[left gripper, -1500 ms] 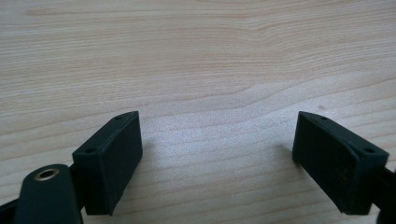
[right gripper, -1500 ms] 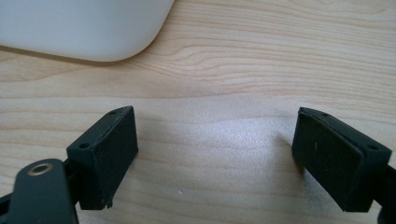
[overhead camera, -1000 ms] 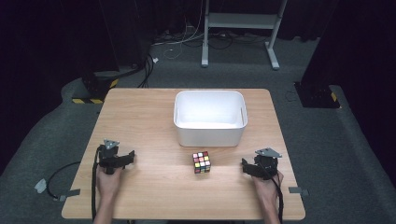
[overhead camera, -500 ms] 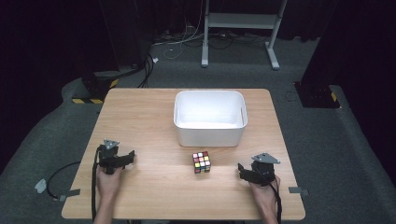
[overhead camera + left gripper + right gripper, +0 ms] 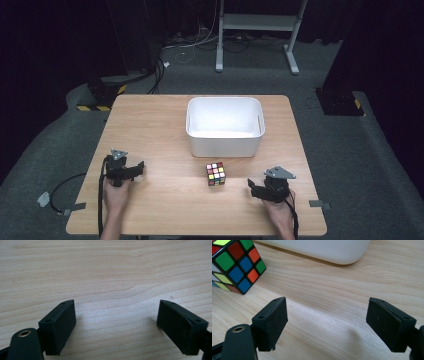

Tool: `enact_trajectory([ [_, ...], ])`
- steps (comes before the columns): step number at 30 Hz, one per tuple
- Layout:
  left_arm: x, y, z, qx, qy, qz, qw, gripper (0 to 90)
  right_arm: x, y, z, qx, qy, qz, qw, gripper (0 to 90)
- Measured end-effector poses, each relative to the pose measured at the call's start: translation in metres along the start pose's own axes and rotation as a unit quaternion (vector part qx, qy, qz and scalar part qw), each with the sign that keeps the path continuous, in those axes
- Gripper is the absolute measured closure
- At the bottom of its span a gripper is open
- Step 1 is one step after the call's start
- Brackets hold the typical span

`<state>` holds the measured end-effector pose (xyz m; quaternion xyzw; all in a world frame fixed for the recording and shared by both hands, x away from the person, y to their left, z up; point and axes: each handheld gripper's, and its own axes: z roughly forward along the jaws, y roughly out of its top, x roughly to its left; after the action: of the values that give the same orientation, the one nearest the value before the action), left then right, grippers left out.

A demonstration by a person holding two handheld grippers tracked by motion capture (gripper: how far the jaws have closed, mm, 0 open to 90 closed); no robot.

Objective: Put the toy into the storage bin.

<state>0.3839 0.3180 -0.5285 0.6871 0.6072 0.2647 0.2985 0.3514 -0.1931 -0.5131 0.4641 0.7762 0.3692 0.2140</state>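
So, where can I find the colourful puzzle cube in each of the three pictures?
High view: the puzzle cube sits on the table, just in front of the white bin, between the two hands.
Left gripper view: the cube is not in it; bare wooden table lies between the jaws.
Right gripper view: the cube is at the upper left corner, apart from the jaws.
Shared landmark: the white bin, top edge in the right gripper view.

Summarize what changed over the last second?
The right gripper slid left across the table toward the cube, jaws closing then reopening, nothing between them. Left gripper, cube and white bin stayed put.
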Motion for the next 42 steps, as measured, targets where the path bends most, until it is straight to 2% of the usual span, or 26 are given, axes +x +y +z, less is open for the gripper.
enact_trajectory([
  [4, 0.000, 0.000, 0.000, 0.000, 0.000, 0.000, 1.0000, 15.8, 0.004, 0.000, 0.000, 0.006, 0.009, -0.006, 0.9999, 16.9],
  [14, 0.000, 0.000, 0.000, 0.000, 0.000, -0.001, 1.0000, 15.9, 0.015, 0.005, 0.001, -0.006, 0.033, -0.021, 0.9992, 15.0],
  [21, 0.000, 0.000, 0.000, 0.000, 0.000, 0.000, 1.0000, 15.9, 0.026, 0.009, 0.005, -0.016, 0.057, -0.044, 0.9973, 13.5],
  [29, 0.000, 0.000, 0.000, 0.000, 0.000, -0.001, 1.0000, 15.9, 0.037, 0.012, 0.009, -0.016, 0.065, -0.060, 0.9959, 12.8],
  [42, 0.000, 0.000, 0.000, 0.000, 0.000, -0.001, 1.0000, 15.8, 0.049, 0.020, 0.019, -0.007, 0.085, -0.069, 0.9940, 12.6],
])
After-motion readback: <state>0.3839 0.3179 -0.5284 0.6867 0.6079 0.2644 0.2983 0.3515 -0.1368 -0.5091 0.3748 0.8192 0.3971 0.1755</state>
